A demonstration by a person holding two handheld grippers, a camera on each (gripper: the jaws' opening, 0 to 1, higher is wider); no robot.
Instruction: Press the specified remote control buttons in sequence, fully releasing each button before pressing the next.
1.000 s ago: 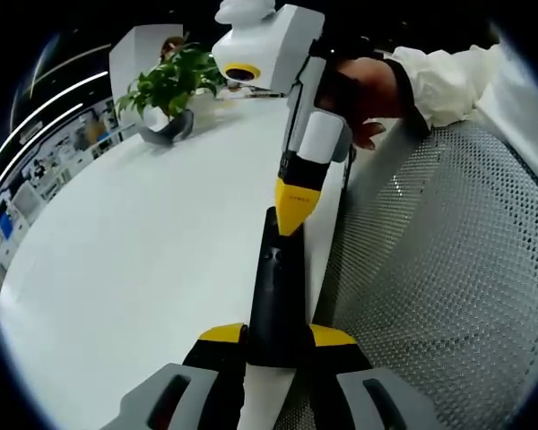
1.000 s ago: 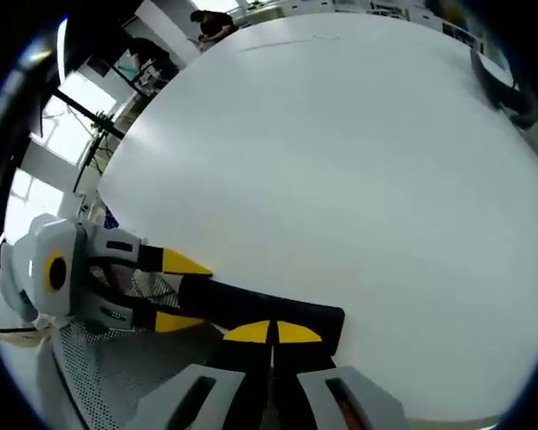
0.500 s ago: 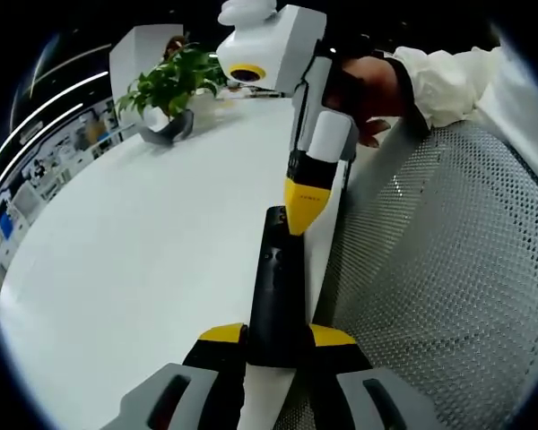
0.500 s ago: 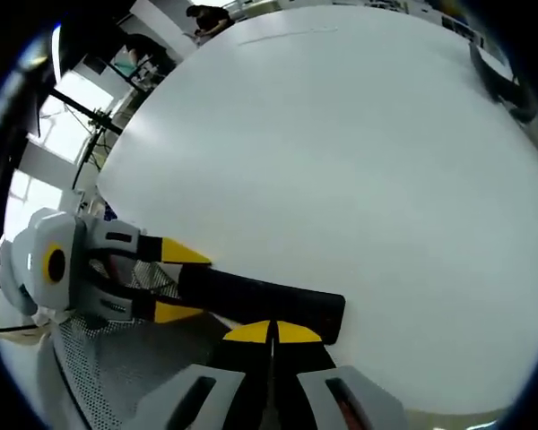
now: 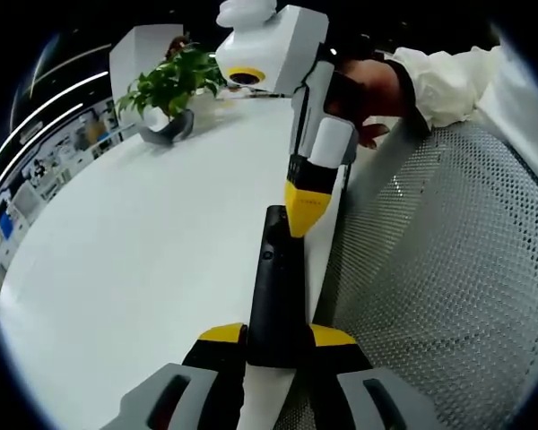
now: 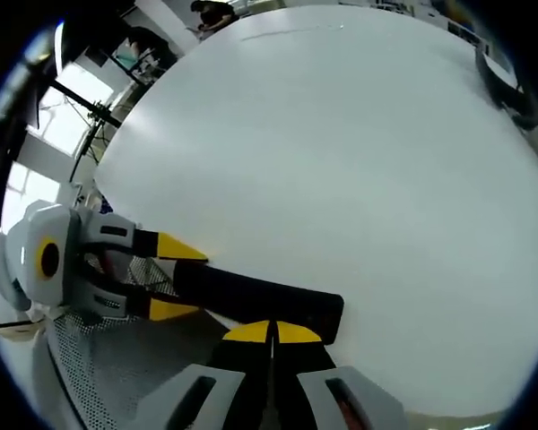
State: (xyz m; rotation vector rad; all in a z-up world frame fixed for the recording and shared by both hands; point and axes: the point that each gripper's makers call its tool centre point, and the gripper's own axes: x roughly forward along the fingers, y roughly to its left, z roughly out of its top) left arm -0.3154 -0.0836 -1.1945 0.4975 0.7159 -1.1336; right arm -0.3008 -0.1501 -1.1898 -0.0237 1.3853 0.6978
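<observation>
— Where's the remote [image 5: 273, 291]?

— Pinched at its near end in my left gripper [image 5: 276, 339], sticking out over the table [image 5: 143, 260] edge.

— And the right one?

— My right gripper [image 6: 271, 333] is pressed together, its tip down at the remote's far end. I judge a button press is in hand.

— Next?

— Lift clear so the button releases fully, then aim for the next. Which button, I can't tell.

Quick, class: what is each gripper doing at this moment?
Left gripper: shut on the long black plastic remote control.
Right gripper: shut, yellow tips at the remote's far end.
</observation>
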